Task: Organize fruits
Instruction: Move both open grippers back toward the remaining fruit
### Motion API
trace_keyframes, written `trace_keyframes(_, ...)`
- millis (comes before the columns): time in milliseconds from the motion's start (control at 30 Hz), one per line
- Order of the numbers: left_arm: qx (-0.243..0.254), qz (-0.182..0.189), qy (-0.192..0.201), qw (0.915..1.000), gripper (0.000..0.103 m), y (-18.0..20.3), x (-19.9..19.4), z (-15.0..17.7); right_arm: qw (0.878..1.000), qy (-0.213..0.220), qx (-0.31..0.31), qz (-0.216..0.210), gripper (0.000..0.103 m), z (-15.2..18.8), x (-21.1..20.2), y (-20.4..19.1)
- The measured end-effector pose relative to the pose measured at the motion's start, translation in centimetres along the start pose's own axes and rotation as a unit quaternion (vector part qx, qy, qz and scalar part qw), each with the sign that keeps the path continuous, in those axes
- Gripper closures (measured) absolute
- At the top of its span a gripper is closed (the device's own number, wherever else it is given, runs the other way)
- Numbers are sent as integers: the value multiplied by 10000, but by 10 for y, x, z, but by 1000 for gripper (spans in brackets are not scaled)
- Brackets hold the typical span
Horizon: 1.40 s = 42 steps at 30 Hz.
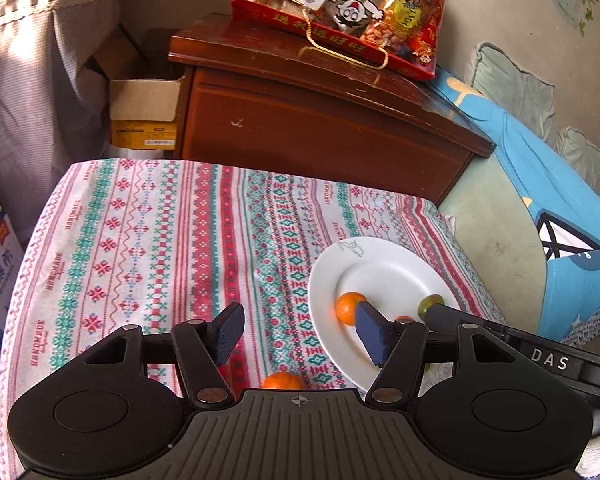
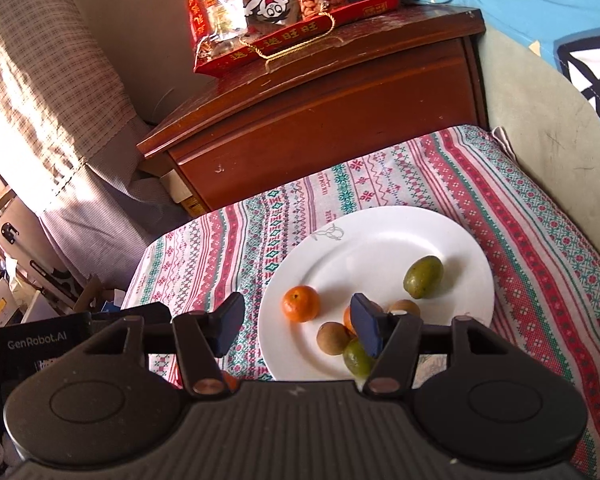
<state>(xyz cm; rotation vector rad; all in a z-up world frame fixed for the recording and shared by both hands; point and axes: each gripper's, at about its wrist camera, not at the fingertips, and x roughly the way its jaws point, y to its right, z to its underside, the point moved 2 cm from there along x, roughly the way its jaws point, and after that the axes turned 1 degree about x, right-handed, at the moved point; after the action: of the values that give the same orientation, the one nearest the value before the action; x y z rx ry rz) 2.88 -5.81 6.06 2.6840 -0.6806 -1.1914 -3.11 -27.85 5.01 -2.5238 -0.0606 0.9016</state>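
Note:
A white plate (image 2: 380, 248) lies on the patterned cloth and holds a tangerine (image 2: 301, 303), a green fruit (image 2: 423, 277), two brown longans (image 2: 333, 338), a second green fruit (image 2: 357, 357) and another orange fruit partly hidden behind my right finger. My right gripper (image 2: 298, 326) is open and empty over the plate's near left rim. In the left wrist view the plate (image 1: 380, 264) shows the tangerine (image 1: 350, 307). A loose tangerine (image 1: 283, 381) lies on the cloth just under my open, empty left gripper (image 1: 300, 332).
A dark wooden cabinet (image 1: 320, 120) stands behind the table with a red snack bag (image 1: 348, 12) on top. A cardboard box (image 1: 144, 112) sits to its left. A blue cushion (image 1: 540, 184) and green seat lie to the right. A curtain (image 2: 40, 100) hangs at left.

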Motion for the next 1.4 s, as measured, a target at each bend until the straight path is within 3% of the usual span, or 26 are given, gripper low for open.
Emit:
trace_keyframes(300, 57, -176, 31, 9998, 42, -21, -9, 6, 9980, -301, -516, -202, 43, 26, 4, -24)
trace_keyframes(700, 143, -350, -245, 9990, 42, -42, -5, 31, 9900, -739, -1172, -274, 44, 63, 12, -40)
trace_keyframes(1067, 504, -357, -369, 9974, 44, -48, -5, 51, 9789, -899, -1809, -296, 44, 83, 22, -53)
trace_keyframes(1400, 1013, -350, -498, 9930, 44, -44, -1, 64, 9703, -901, -2233, -208, 56, 91, 28, -58)
